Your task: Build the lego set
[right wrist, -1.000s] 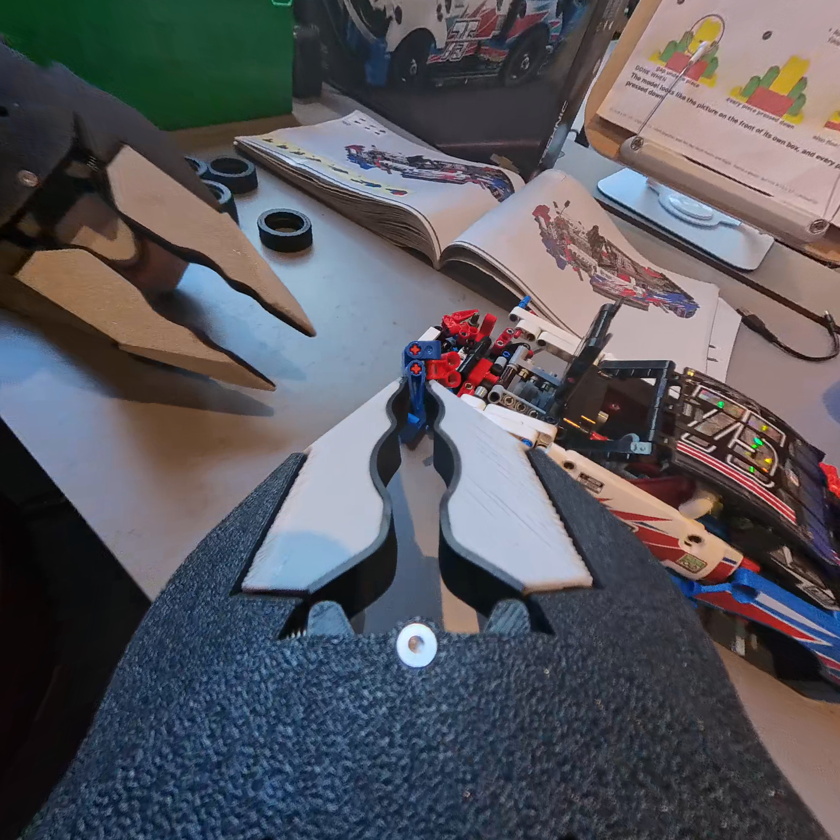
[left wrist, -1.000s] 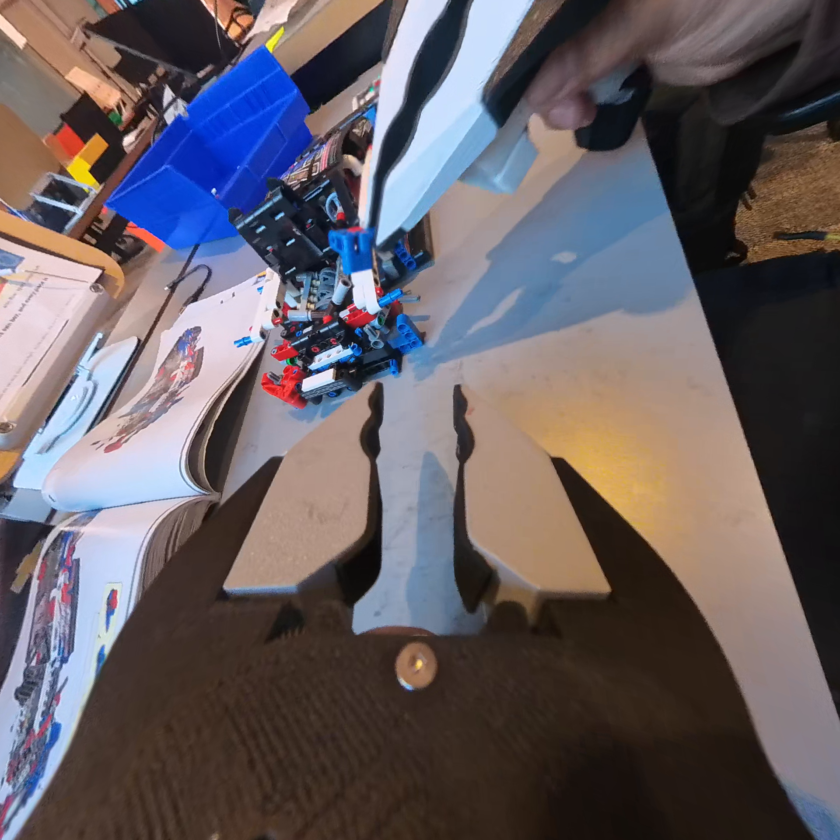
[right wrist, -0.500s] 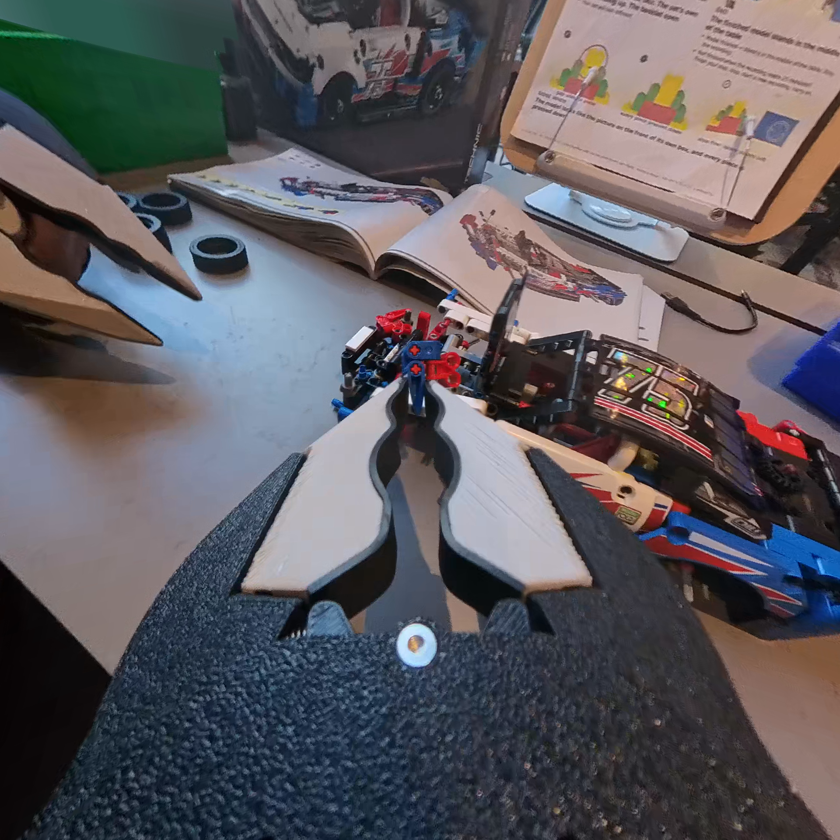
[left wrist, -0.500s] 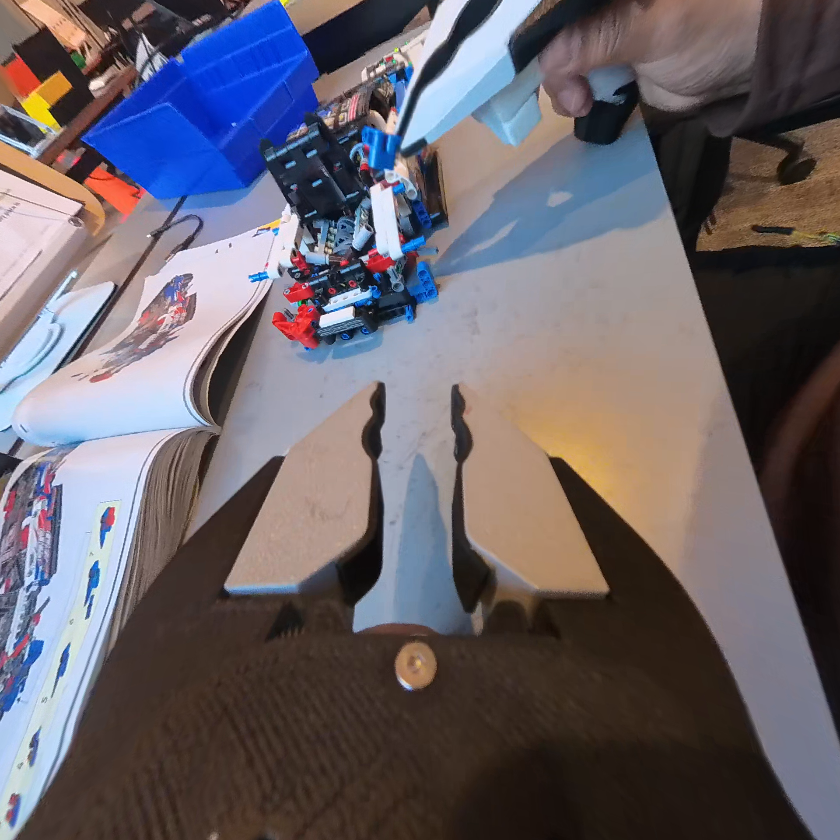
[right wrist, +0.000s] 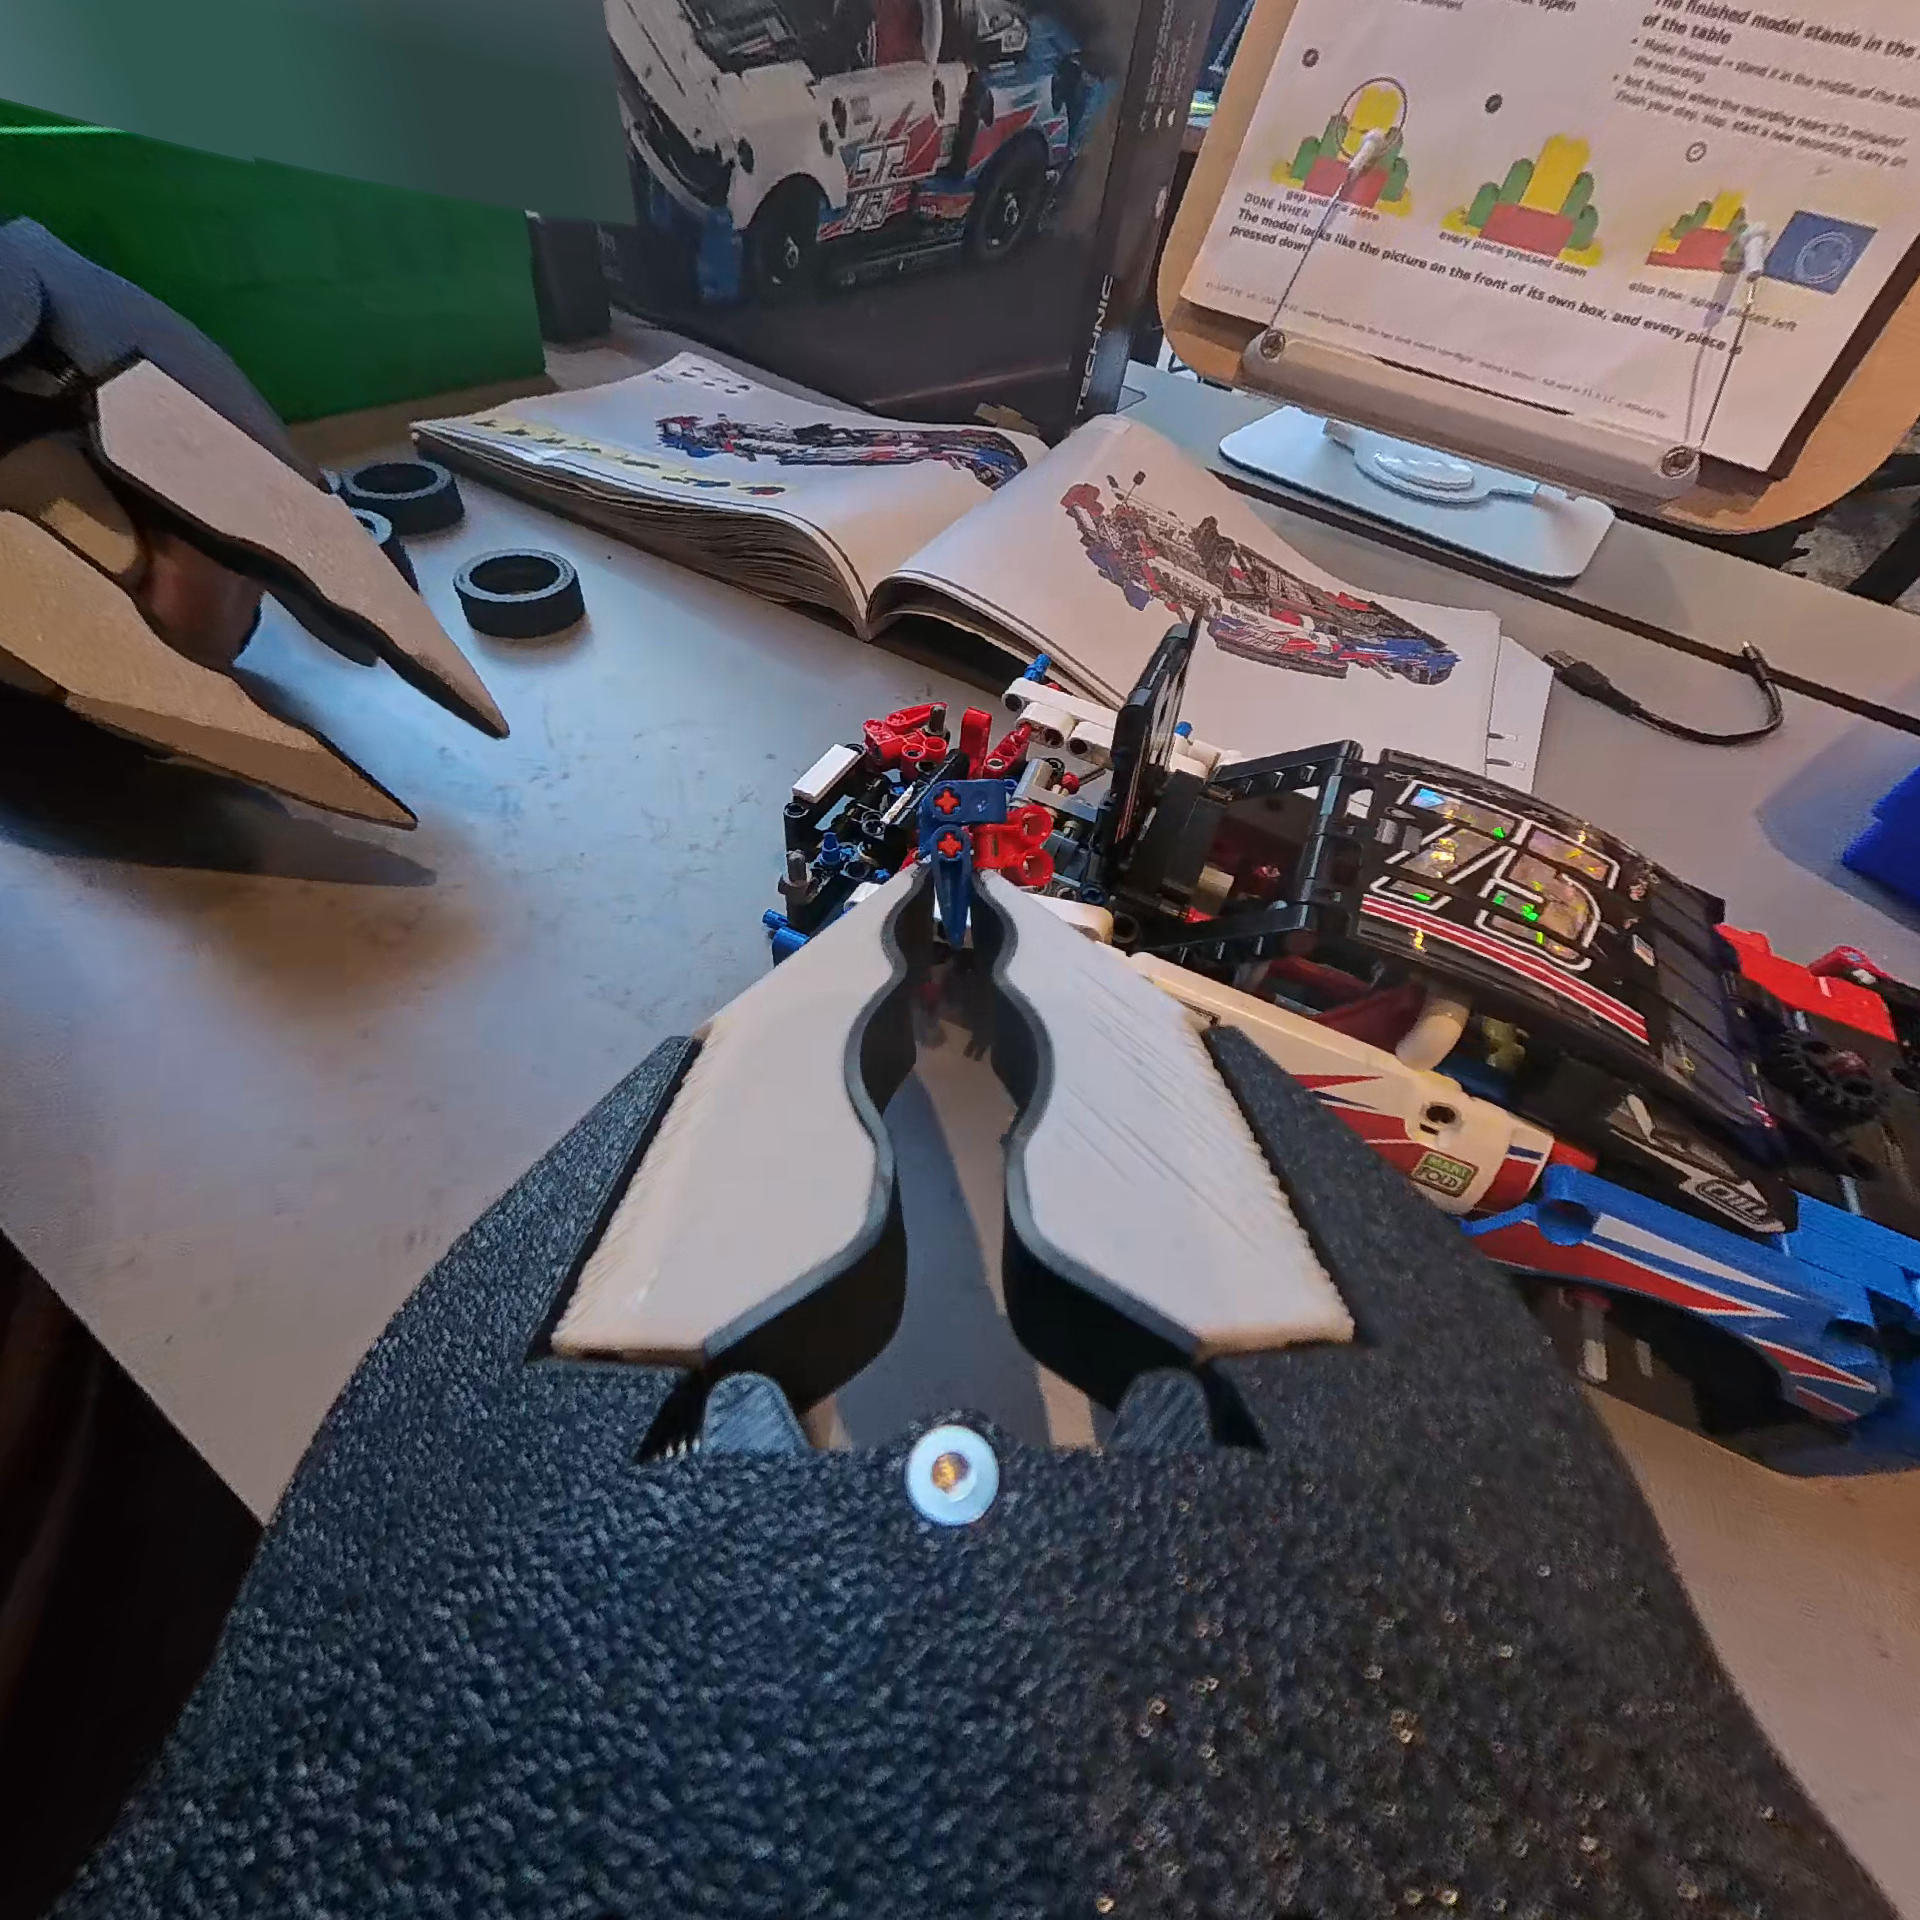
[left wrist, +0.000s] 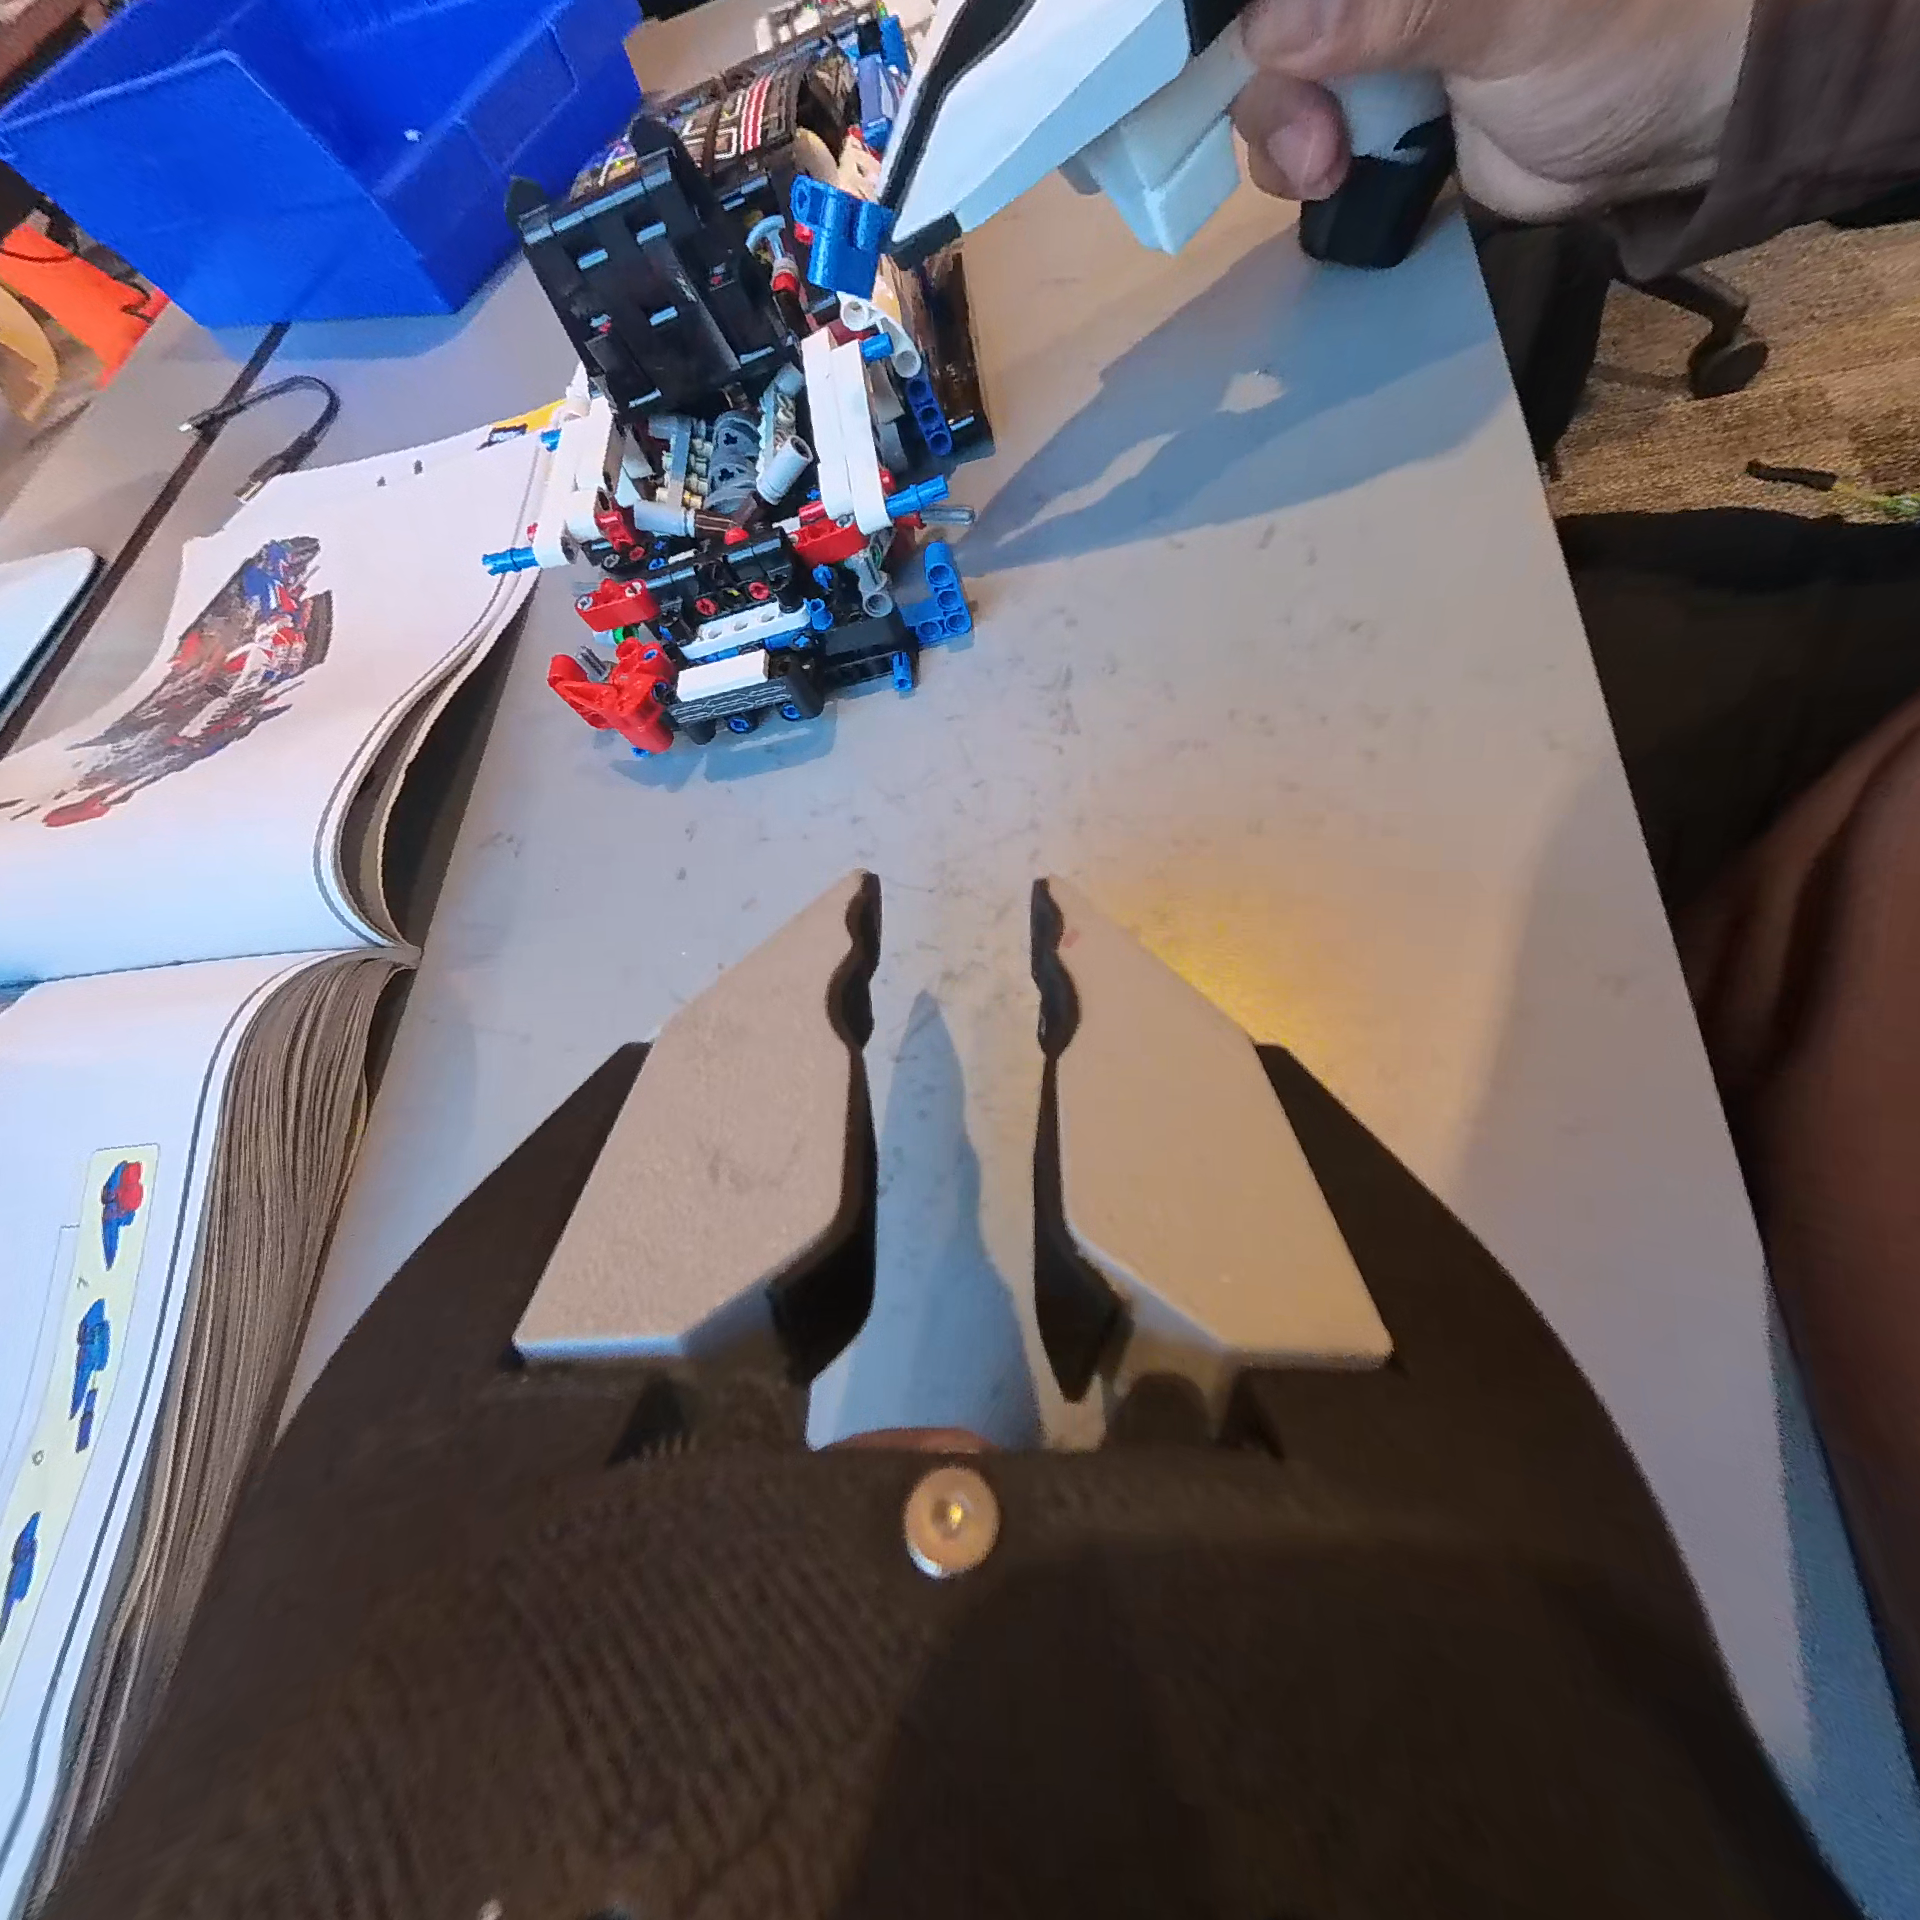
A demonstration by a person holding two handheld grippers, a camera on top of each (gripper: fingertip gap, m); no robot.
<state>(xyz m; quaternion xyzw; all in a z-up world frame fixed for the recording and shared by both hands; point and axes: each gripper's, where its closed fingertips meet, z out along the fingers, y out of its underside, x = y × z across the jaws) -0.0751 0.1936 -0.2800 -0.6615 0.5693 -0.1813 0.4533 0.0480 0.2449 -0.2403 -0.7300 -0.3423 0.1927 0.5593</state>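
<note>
Left hand-held gripper (left wrist: 954,894) grey fingers, blk body.

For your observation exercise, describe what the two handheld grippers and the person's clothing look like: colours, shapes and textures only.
The left gripper has a dark brown ribbed body, flat grey tapered fingers with wavy black inner edges, and a silver screw. The right gripper has a speckled black body and lighter white-grey fingers edged in black, with a silver screw too; seen from the left wrist, its handle is white above black. The person's sleeve is brownish grey.
</note>
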